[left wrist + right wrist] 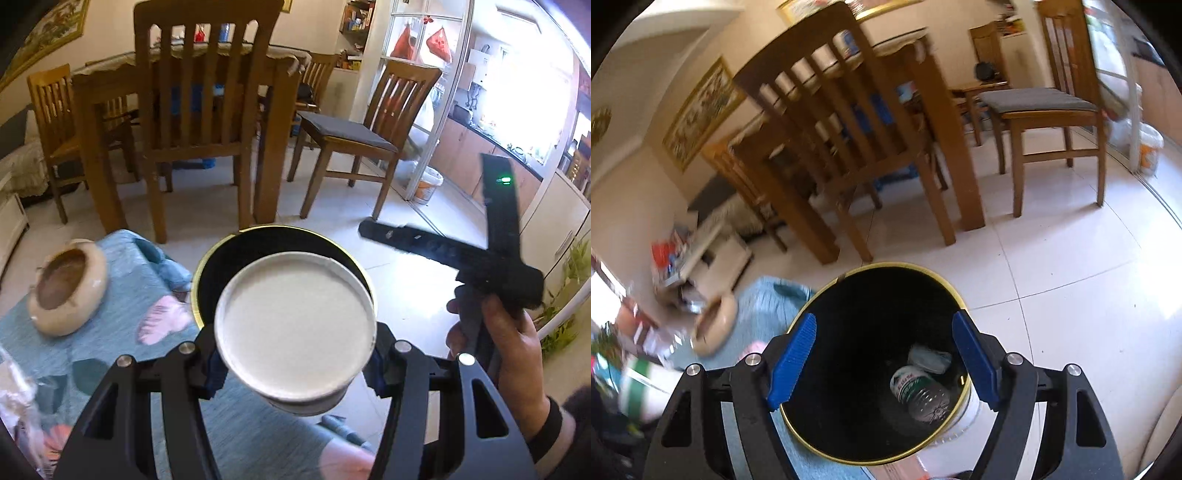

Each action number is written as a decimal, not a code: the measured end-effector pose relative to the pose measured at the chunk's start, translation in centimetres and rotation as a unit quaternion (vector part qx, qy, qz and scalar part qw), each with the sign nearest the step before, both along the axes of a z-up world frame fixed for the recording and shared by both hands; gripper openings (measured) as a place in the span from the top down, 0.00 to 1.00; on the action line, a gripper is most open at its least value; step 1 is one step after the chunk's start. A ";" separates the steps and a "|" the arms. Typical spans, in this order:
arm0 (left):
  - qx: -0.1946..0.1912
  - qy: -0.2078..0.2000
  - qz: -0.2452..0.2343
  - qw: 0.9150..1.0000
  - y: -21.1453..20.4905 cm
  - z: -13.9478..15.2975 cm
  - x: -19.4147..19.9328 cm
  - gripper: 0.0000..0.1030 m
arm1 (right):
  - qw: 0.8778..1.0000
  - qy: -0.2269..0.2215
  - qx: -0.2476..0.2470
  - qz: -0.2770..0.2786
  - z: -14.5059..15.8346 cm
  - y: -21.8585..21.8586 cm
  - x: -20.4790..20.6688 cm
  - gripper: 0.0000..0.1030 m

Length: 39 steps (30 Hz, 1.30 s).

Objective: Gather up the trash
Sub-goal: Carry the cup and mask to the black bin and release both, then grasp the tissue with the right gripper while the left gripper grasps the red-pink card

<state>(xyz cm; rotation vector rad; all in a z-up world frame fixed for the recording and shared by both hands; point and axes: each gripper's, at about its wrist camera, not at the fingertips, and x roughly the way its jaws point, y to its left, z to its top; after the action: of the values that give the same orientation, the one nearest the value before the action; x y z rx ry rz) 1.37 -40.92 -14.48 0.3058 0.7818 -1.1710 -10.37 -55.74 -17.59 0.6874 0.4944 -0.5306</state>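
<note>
My left gripper is shut on a white paper cup, its round base facing the camera and its sides pressed by the blue pads. Just behind the cup stands a black bin with a gold rim. In the right wrist view my right gripper hangs open over the bin's mouth with nothing between its blue pads. Inside the bin lie a clear plastic bottle with a green label and a crumpled white wrapper. A hand holds the right gripper's handle at the right of the left wrist view.
A beige ceramic bowl sits on a teal flowered tablecloth left of the bin. Wooden chairs and a dining table stand beyond on white floor tiles. A white bucket stands by the kitchen doorway.
</note>
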 end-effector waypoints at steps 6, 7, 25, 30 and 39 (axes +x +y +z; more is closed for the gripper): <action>0.028 0.008 0.006 1.000 -5.0 -1.6 1.3 0.38 | 0.997 -0.066 -0.012 -0.038 1.8 -0.1 -2.2 0.24; 0.032 0.010 0.009 0.999 -5.6 -1.9 1.7 0.21 | 0.996 -0.074 -0.014 -0.042 2.0 -0.1 -2.5 0.23; 0.038 -0.038 0.081 0.995 1.7 -0.9 1.1 0.03 | 0.997 -0.071 -0.027 0.002 2.9 4.2 1.6 0.16; 0.039 -0.061 0.113 0.991 6.6 0.4 0.9 0.03 | 0.996 -0.051 -0.056 0.041 3.4 8.0 4.8 0.12; 0.027 -0.110 0.217 0.970 20.6 2.1 0.2 0.03 | 0.975 -0.020 -0.125 0.181 3.6 18.2 10.3 0.10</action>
<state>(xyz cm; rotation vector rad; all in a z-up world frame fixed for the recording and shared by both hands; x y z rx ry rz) 1.53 -20.36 -12.38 0.2865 0.6433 -0.6916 -0.07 -37.56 -14.02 0.3541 0.4920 -0.2291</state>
